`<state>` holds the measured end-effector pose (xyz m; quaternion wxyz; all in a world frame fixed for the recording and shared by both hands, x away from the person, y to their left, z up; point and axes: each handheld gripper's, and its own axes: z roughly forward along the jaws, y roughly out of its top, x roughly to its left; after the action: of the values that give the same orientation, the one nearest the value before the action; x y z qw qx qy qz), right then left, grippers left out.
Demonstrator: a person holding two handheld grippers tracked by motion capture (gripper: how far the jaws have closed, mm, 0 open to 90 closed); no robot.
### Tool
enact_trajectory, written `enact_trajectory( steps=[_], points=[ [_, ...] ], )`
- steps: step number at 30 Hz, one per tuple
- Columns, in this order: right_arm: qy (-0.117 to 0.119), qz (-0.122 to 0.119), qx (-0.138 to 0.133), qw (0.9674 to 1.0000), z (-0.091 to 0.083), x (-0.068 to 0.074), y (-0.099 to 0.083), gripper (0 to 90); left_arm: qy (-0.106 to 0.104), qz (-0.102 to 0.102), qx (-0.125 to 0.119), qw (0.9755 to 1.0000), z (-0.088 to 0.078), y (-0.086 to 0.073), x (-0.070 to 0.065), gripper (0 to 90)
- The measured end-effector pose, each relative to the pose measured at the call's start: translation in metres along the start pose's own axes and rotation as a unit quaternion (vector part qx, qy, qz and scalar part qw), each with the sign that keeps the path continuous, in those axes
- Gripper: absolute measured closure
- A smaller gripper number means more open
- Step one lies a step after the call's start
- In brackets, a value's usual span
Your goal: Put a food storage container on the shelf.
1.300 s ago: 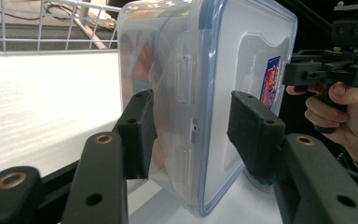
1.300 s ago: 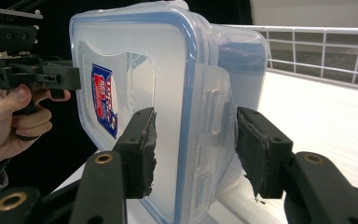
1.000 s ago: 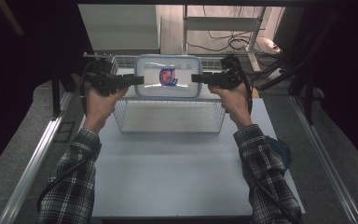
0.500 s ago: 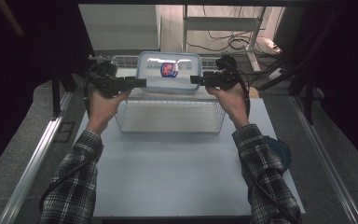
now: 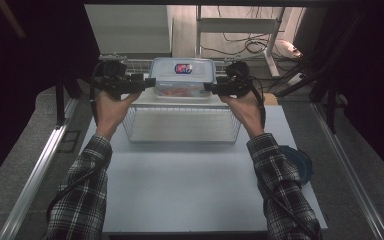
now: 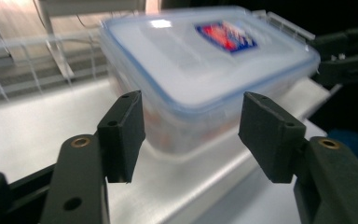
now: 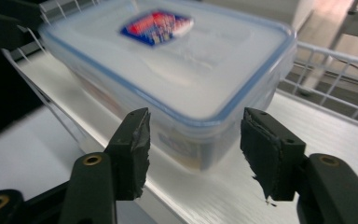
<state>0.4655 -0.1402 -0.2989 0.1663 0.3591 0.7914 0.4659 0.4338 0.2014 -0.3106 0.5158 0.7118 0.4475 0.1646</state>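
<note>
A lidded plastic container (image 5: 183, 77) sits lengthwise between both tools. The left hand-held gripper (image 5: 149, 83) and right hand-held gripper (image 5: 209, 88) flank its short ends, jaws apart, gripping nothing.

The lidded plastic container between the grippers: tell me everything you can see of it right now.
The container is a clear, rounded-rectangular plastic box with a frosted white lid edged in blue, a red-and-blue label on top and a clip flap on one end. Orange-red contents show blurrily through the wall. It is closed and roughly level, over the far side of the wire basket. The left gripper and right gripper meet its two short ends; whether their pads press on it cannot be told.
</note>
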Motion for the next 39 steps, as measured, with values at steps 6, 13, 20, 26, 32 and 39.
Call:
enact_trajectory(
  steps=[6,13,20,26,32,39],
  points=[
    [-0.021,0.028,-0.022,0.9991,-0.001,-0.004,0.009,50.0,0.014,0.0,0.017,0.9998,0.015,0.008,0.001,54.7],
    [-0.018,0.049,-0.003,0.9987,0.002,-0.009,0.013,64.7,0.006,-0.018,0.006,0.9998,0.009,0.002,0.004,65.6],
    [-0.016,0.042,0.004,0.999,-0.005,-0.003,0.011,68.3,0.001,-0.015,0.012,0.9998,0.0,-0.002,0.001,67.1],
    [-0.019,0.038,0.004,0.9991,-0.008,0.001,0.009,72.7,0.006,0.002,0.012,0.9999,-0.003,-0.001,-0.001,72.1],
    [-0.011,0.017,-0.012,0.9997,-0.018,0.007,0.001,73.7,-0.033,0.013,0.003,0.9994,-0.019,-0.011,-0.008,74.8],
    [0.01,0.007,-0.022,0.9997,-0.033,0.014,-0.024,59.7,-0.06,0.038,0.011,0.9974,-0.028,-0.042,-0.026,56.9]
  ],
)
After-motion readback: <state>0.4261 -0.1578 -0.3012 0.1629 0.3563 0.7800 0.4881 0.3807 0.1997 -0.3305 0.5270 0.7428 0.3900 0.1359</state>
